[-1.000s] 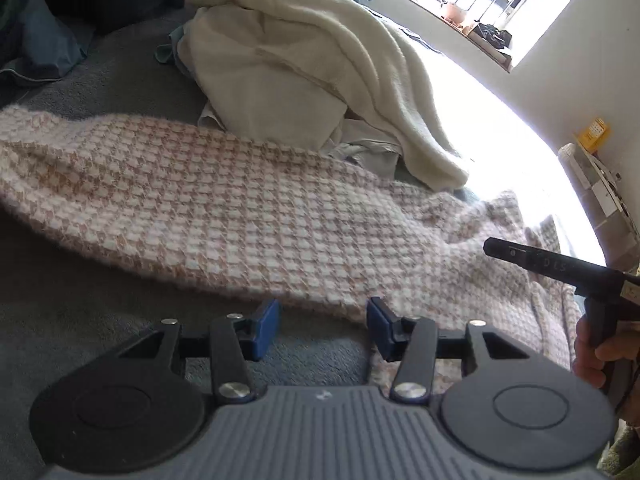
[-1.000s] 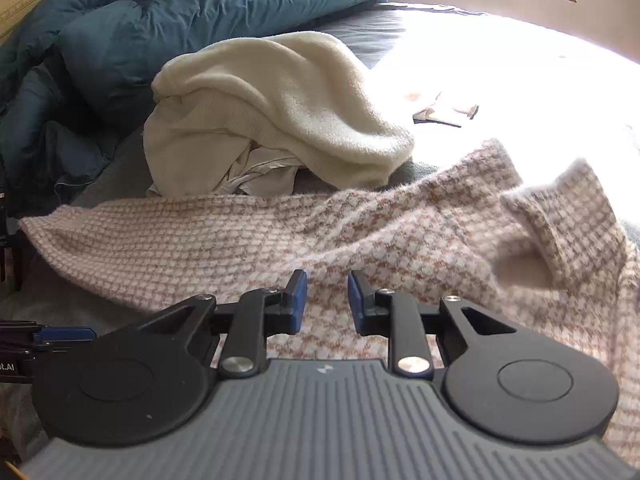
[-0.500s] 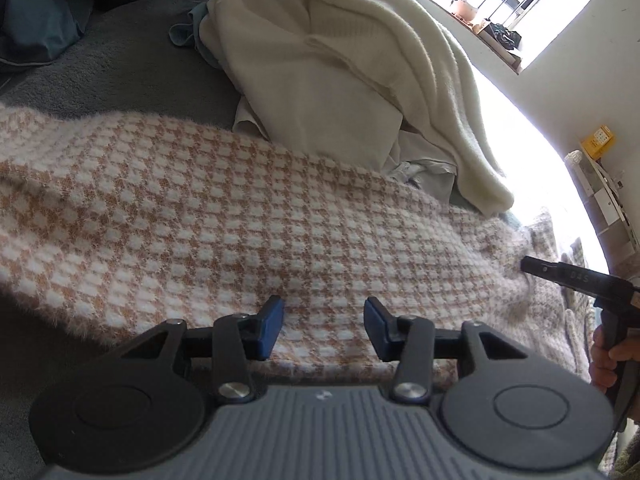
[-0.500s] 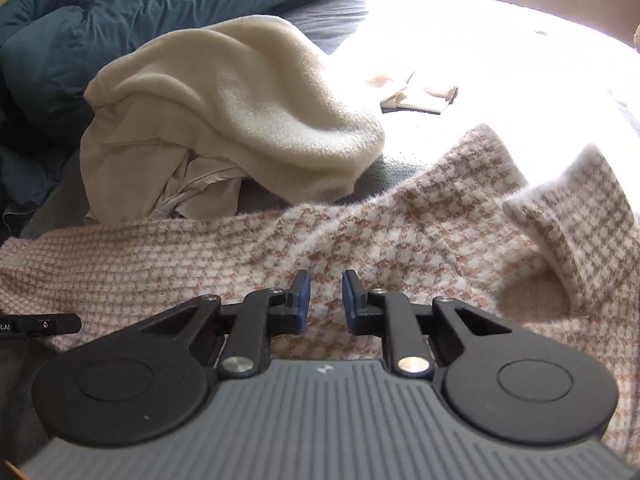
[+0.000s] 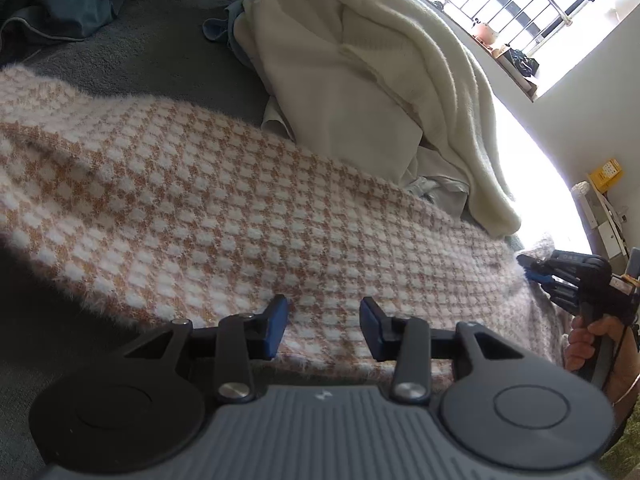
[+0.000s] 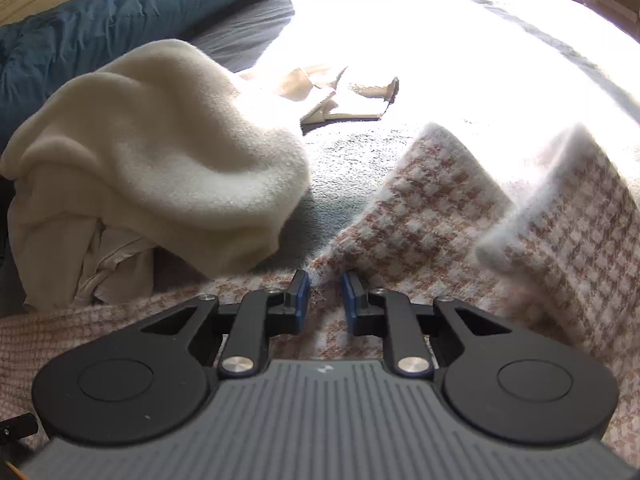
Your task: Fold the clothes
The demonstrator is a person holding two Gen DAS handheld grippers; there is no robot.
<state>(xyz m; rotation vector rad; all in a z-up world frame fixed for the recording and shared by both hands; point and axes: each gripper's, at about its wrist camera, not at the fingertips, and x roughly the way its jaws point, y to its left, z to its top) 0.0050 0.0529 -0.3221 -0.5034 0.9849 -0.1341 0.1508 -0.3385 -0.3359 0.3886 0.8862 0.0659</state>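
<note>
Both claws closing on the pink houndstooth sweater point(image 5: 224, 216) spread on the bed point(image 5: 140, 60): left gripper point(image 5: 324, 330) half-wide over its near hem, right gripper point(image 6: 325, 300) narrow around a raised ridge, neither pinching yet, readying a two-point lift for folding.

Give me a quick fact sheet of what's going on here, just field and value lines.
Setting: grey bed cover with clothes on it
Garment being handled: pink-and-white checked sweater, spread flat
Left gripper: jaws closing over the sweater's near edge, pads not yet pressing
Right gripper: jaws closing around a raised fold of the sweater, narrow gap left
Other laundry: heap of cream clothes beyond the sweater
Further back: blue duvet
Folding progress: not yet begun
</note>
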